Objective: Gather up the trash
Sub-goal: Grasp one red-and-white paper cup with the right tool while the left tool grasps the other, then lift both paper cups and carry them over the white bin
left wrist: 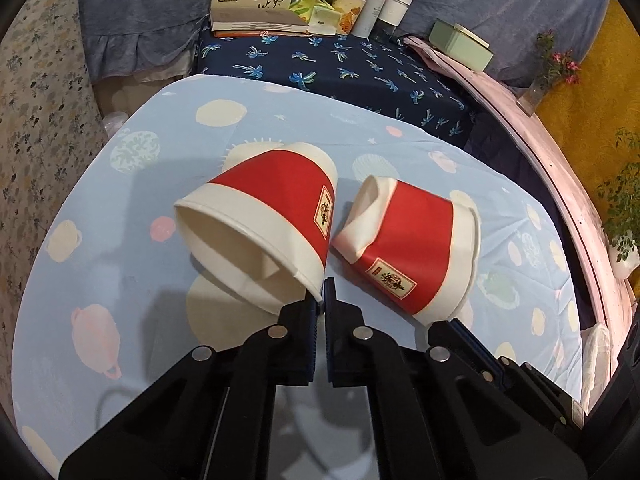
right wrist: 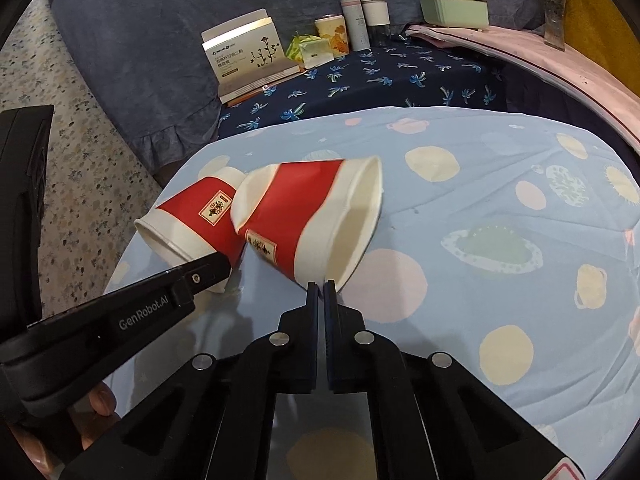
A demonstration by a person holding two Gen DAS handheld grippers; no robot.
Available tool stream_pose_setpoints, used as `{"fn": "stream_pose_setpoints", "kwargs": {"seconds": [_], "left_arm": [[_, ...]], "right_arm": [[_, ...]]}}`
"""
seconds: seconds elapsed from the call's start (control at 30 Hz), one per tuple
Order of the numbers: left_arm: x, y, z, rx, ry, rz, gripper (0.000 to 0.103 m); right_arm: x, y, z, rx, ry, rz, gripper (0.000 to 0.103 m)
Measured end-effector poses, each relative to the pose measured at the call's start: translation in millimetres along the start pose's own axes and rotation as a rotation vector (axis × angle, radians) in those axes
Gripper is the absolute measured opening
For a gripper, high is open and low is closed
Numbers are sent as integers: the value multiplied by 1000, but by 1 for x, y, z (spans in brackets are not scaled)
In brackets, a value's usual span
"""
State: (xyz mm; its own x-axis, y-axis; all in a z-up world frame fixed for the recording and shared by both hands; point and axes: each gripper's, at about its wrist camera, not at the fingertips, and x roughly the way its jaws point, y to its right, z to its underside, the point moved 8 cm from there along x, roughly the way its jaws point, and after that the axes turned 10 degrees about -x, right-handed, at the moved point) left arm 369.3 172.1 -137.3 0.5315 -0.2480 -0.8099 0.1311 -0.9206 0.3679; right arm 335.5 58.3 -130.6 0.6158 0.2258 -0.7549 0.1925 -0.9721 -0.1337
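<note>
Two crushed red-and-white paper cups are above a light blue tablecloth with planet prints. My left gripper (left wrist: 322,292) is shut on the rim of the left cup (left wrist: 264,216), which also shows in the right wrist view (right wrist: 192,216). My right gripper (right wrist: 321,292) is shut on the rim of the right cup (right wrist: 312,216), which also shows in the left wrist view (left wrist: 416,240). The cups' bases nearly touch. The left gripper's body (right wrist: 120,312) shows in the right wrist view, and part of the right gripper (left wrist: 480,356) shows in the left wrist view.
Behind the tablecloth (left wrist: 120,240) lies a dark blue palm-print cloth (left wrist: 340,64). On it stand a white box (left wrist: 256,0), snack packets (left wrist: 316,12), a printed cup (left wrist: 348,10), two white bottles (left wrist: 384,10) and a green box (left wrist: 460,42). A pink ledge (left wrist: 560,152) runs along the right.
</note>
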Motion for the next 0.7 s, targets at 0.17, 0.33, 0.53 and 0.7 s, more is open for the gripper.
{"fn": "stream_pose_setpoints", "kwargs": {"seconds": [0.17, 0.33, 0.53, 0.7], "left_arm": [[-6, 7, 11, 12, -1, 0, 3], [-18, 19, 29, 20, -5, 16, 3], [-36, 46, 58, 57, -8, 42, 3], [-52, 79, 86, 99, -13, 72, 3]], "right_arm": [[-16, 5, 4, 6, 22, 13, 3], [-42, 19, 13, 37, 51, 33, 3], [-79, 46, 30, 93, 81, 59, 3], [-112, 71, 47, 135, 107, 87, 3]]}}
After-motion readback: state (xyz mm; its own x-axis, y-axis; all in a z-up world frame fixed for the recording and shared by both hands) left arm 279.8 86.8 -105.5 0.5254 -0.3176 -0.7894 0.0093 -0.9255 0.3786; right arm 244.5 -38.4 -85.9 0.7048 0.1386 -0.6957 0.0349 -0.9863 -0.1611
